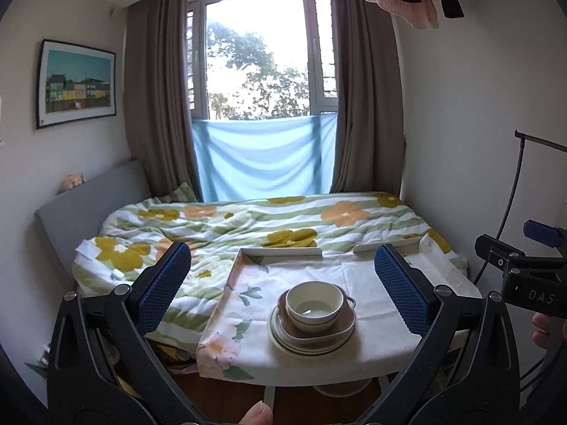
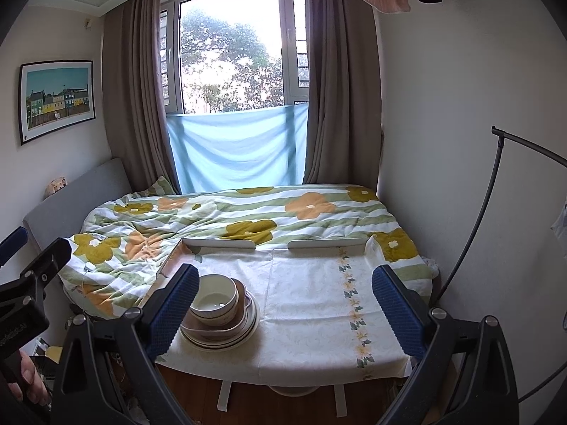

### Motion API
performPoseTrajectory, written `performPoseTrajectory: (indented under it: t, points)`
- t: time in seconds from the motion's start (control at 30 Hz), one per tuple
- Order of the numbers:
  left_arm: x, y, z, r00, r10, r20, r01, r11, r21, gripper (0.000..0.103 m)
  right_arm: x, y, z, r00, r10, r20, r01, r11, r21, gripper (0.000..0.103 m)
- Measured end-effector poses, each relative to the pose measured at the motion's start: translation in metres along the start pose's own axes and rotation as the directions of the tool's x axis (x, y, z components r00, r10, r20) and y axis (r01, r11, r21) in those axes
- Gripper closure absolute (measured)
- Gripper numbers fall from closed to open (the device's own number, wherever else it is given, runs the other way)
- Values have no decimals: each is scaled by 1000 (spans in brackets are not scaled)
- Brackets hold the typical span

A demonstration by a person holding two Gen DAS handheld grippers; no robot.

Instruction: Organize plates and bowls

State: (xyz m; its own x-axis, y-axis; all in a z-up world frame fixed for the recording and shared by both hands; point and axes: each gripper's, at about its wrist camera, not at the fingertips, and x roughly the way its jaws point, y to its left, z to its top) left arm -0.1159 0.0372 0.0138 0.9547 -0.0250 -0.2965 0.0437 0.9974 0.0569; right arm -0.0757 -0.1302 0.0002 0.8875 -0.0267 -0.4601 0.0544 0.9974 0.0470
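1. Both hand-held grippers hang short of the near edge of the cloth-covered table (image 1: 372, 283), each with its blue-padded jaws spread wide and holding nothing.
2. A cream bowl (image 1: 313, 304) sits in a brownish dish (image 1: 340, 329) on stacked plates (image 1: 308, 345), one neat pile near the table's front edge.
3. From the left gripper (image 1: 281, 290), the pile lies dead ahead at 12 o'clock, framed between its fingers.
4. From the right gripper (image 2: 283, 304), the same bowl (image 2: 214, 299) sits off at about 10 o'clock, partly behind its left finger.
5. The left hand appears better lined up; whether this pile awaits sorting or is the finished stack, the views cannot settle.
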Motion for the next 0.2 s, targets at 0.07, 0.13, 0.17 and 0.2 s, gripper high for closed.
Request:
performPoseTrajectory:
  t: [0.07, 0.13, 0.17, 0.2]
  points:
    - [0, -2, -1, 1000, -2, 5, 2, 1000, 3, 0, 0, 0, -2, 1000, -2, 1, 2, 1000, 3, 6]
    - [0, -3, -2, 1000, -5, 9, 5, 1000, 5, 0, 1, -1, -3, 1000, -4, 0, 4, 1000, 1, 6]
    - [0, -4, -2, 1000, -7, 11, 7, 1000, 4, 0, 2, -1, -3, 1000, -3, -1, 3, 1000, 1, 6]
    - [0, -5, -2, 1000, -10, 13, 9, 1000, 2, 0, 2, -2, -2, 1000, -4, -1, 4, 1000, 0, 6]
